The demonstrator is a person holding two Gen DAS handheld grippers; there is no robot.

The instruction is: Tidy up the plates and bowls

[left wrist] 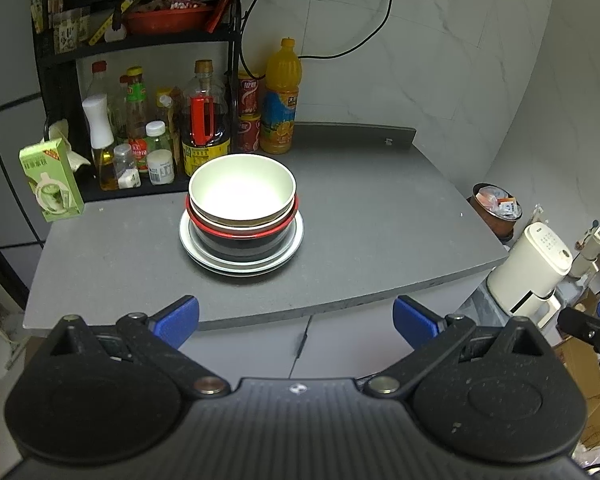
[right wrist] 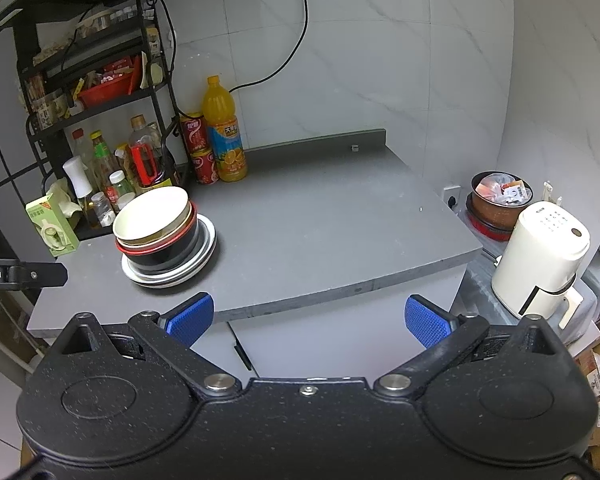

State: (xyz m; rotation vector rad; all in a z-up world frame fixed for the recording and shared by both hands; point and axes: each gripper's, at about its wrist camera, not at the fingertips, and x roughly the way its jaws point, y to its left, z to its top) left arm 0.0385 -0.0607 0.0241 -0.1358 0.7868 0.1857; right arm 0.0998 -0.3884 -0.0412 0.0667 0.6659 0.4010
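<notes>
A stack of dishes stands on the grey counter (left wrist: 372, 216): a white bowl (left wrist: 242, 190) on top, nested in a red-rimmed black bowl (left wrist: 236, 240), all on white plates (left wrist: 296, 240). The same stack shows in the right wrist view, with the white bowl (right wrist: 152, 214) over the black bowl (right wrist: 164, 254) and the plates (right wrist: 204, 244). My left gripper (left wrist: 296, 318) is open and empty, held back from the counter's front edge. My right gripper (right wrist: 308, 318) is also open and empty, off the front edge, to the right of the stack.
A black rack (left wrist: 140, 40) with sauce bottles (left wrist: 204, 120) stands at the back left, beside red cans (left wrist: 248, 116) and an orange juice bottle (left wrist: 282, 100). A green carton (left wrist: 52, 180) sits at the left edge. A white kettle (right wrist: 540, 260) and a filled bin (right wrist: 500, 196) are to the right.
</notes>
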